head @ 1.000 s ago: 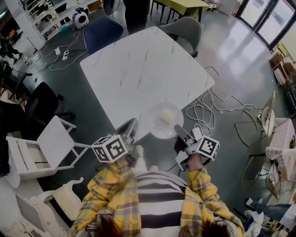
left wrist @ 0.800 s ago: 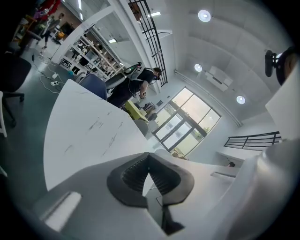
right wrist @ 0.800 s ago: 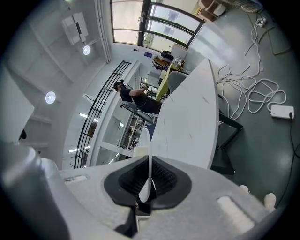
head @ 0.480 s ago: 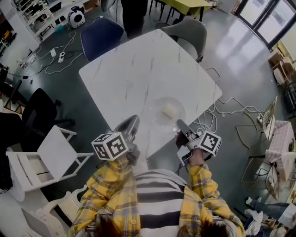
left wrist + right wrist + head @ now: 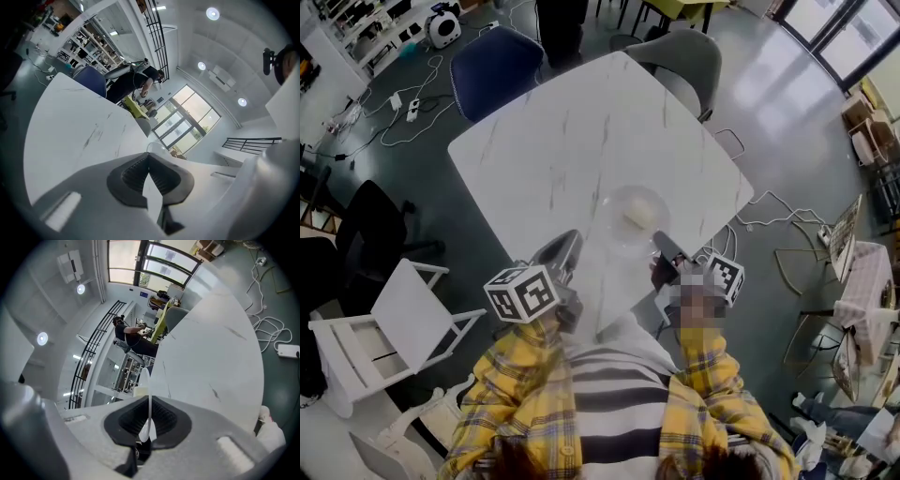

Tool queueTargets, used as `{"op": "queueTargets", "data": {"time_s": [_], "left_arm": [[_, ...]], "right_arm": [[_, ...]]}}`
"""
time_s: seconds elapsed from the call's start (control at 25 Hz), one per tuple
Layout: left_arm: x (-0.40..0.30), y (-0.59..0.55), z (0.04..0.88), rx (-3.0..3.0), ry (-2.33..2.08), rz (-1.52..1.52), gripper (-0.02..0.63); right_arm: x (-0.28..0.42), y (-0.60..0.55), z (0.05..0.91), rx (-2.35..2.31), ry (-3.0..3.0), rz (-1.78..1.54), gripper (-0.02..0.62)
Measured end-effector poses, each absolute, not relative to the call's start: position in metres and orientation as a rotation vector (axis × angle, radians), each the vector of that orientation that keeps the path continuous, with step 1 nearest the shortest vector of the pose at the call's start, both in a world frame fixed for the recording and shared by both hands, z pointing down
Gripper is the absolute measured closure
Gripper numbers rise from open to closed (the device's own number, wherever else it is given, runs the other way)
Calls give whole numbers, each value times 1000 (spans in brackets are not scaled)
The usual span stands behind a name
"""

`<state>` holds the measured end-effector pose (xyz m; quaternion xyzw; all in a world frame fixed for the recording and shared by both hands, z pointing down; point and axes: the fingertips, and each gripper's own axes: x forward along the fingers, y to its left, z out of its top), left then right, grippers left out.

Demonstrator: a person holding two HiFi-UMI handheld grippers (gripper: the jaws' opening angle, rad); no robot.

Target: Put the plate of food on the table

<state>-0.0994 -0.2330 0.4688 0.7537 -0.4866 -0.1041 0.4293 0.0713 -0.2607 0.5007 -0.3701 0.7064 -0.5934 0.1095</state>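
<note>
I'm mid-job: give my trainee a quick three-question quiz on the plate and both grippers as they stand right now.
1. True or false: the right gripper is shut on the rim of the plate.
2. What lies on the plate? A: a pale lump of food. B: a fork. C: nothing.
3. Fill in: the left gripper holds nothing, and its jaws are ____.

Key: 1 true. 2 A. 3 shut.
</note>
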Motion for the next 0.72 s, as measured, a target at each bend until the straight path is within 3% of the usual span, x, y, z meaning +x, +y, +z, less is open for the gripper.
{"op": "queueTargets", "data": {"time_s": [0.72], "left_arm": [[-86, -302, 478, 1795, -1357, -290, 620]], "right_arm": [[84, -382, 536, -1028, 2114, -1861, 588]]}}
